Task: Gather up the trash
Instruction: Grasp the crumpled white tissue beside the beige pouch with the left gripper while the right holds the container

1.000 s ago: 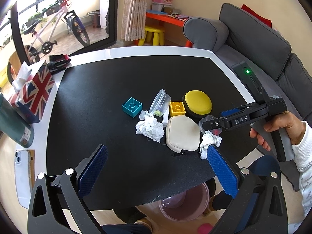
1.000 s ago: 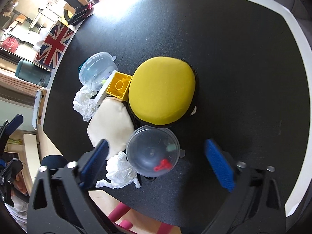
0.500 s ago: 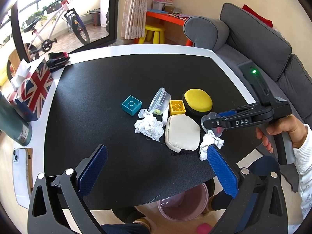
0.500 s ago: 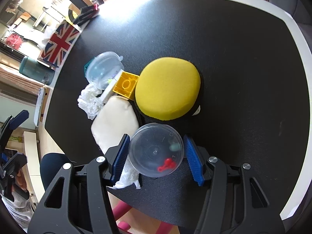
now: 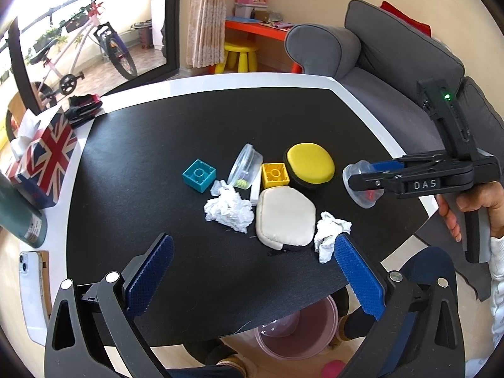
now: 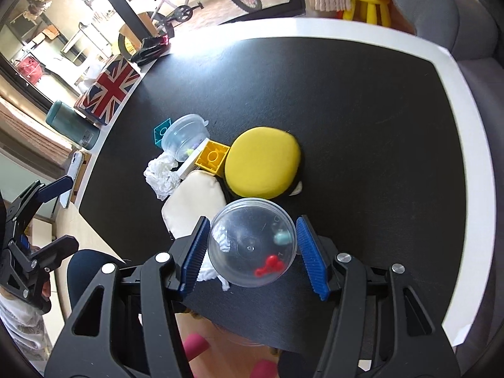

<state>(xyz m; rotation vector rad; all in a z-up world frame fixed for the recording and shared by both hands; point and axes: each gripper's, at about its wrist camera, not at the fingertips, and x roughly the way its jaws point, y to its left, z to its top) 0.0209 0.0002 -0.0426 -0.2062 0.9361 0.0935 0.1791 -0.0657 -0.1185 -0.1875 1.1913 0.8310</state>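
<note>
My right gripper [image 6: 252,245] is shut on a clear plastic cup [image 6: 252,242] with a red and a pale bit inside, and holds it above the black table; it also shows in the left wrist view [image 5: 362,186]. My left gripper [image 5: 252,271] is open and empty over the table's near edge. A crumpled white tissue [image 5: 329,233] lies by its right finger. A second tissue [image 5: 228,212] lies left of a beige pouch [image 5: 285,219]. Another clear cup [image 5: 244,165] lies on its side. A pink bin [image 5: 296,330] stands on the floor below the table edge.
A yellow round case [image 5: 310,163], a yellow brick [image 5: 274,174] and a teal brick [image 5: 199,174] sit mid-table. A Union Jack tissue box [image 5: 41,160], a green bottle [image 5: 22,217] and a phone [image 5: 31,286] are at the left. A grey sofa [image 5: 393,72] is on the right.
My right gripper closed on the clear cup and lifted it off the table, up and to the right. The left gripper stayed open and drew back slightly.
</note>
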